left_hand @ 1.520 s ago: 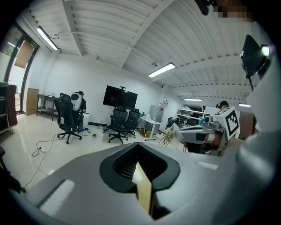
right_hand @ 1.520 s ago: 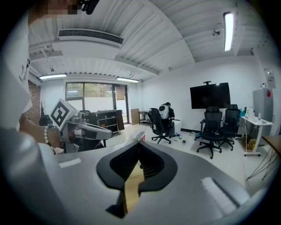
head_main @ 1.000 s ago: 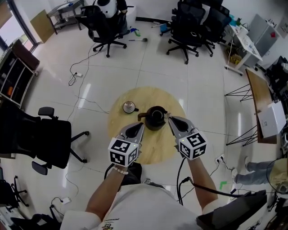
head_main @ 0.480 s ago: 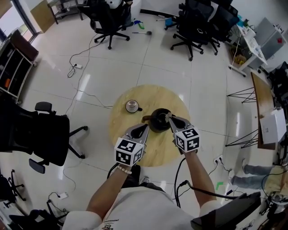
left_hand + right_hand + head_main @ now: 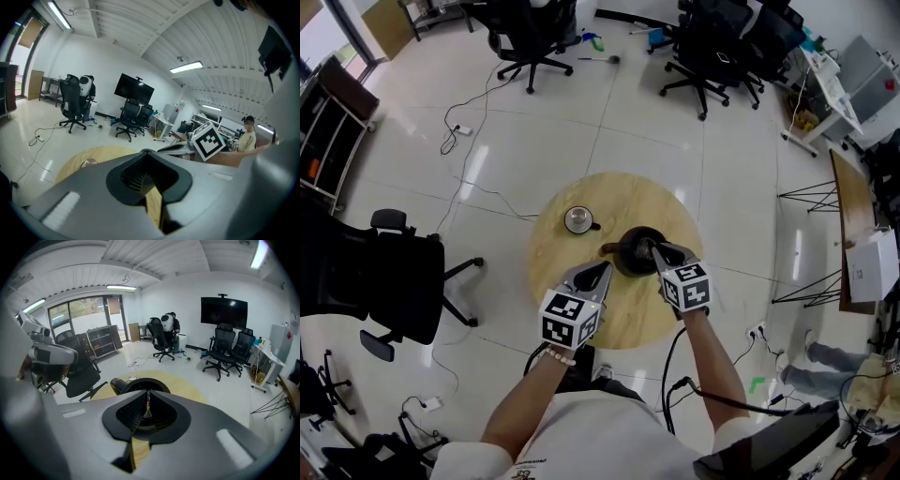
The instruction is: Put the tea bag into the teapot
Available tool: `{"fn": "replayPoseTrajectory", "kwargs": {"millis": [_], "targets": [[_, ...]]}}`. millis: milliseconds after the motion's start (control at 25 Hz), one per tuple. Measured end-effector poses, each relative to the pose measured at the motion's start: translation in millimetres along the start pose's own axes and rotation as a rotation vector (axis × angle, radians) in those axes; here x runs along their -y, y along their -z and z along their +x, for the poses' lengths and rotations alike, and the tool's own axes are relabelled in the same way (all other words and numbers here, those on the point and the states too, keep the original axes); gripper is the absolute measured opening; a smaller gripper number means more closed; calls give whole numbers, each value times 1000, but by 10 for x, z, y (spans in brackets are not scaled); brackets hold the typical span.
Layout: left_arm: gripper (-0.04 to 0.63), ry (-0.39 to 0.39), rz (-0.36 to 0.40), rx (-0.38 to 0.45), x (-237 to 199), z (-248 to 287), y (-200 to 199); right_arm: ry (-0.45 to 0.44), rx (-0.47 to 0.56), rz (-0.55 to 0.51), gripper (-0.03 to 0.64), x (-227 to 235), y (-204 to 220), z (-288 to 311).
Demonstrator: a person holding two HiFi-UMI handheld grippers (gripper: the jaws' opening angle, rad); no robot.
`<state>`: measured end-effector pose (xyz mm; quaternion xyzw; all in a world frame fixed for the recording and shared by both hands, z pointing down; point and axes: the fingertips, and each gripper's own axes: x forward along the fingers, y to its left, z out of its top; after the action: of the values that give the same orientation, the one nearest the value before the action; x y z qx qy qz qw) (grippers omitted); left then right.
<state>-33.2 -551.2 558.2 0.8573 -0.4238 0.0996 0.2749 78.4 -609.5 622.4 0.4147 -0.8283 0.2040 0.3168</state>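
Right claw [image 5: 148,391] is pinched shut on the tea bag [image 5: 147,412]. It holds the bag by its thin top part, and the small pale bag hangs down between the two jaws. Right under the bag is the black teapot [image 5: 136,382], and its round top is open. In the head view the right claw [image 5: 649,246] is over the teapot [image 5: 630,255], so the tea bag hangs above the pot's opening. I cannot tell if the bag is already past the rim.

The left claw [image 5: 146,152] is closed too, with its jaws together and nothing between them. From the head view it [image 5: 602,270] is on the person's side of the teapot, near the spout, but it does not touch the pot.

The teapot stands near the middle of the round wooden surface [image 5: 628,197]. A small cup [image 5: 577,220] stands on the same surface, on the left of the pot and a little farther from the person, apart from it. Black office chairs [image 5: 712,47] stand on the shiny white floor [image 5: 534,141] around the surface.
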Motion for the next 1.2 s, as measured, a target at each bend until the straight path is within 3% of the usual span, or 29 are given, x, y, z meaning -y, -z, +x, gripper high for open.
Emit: {"fn": "replayPoseTrajectory", "kwargs": {"millis": [400, 480, 640, 840, 1080, 1200], "targets": [[12, 1, -4, 5, 3, -47, 19, -15, 43, -8, 48, -146, -72, -166], [12, 4, 5, 11, 26, -51, 8, -13, 57, -23, 2, -215, -87, -215], [12, -3, 20, 28, 133, -128, -23, 0, 96, -44, 2, -342, -103, -370], [12, -15, 44, 60, 333, -265, -24, -7, 166, 6, 2, -414, -8, -739], [12, -30, 69, 104, 706, -501, 47, -15, 238, 124, 2, -497, 445, -1417], [12, -42, 90, 123, 873, -703, 105, -18, 285, 135, 2, -581, 546, -1777]]}}
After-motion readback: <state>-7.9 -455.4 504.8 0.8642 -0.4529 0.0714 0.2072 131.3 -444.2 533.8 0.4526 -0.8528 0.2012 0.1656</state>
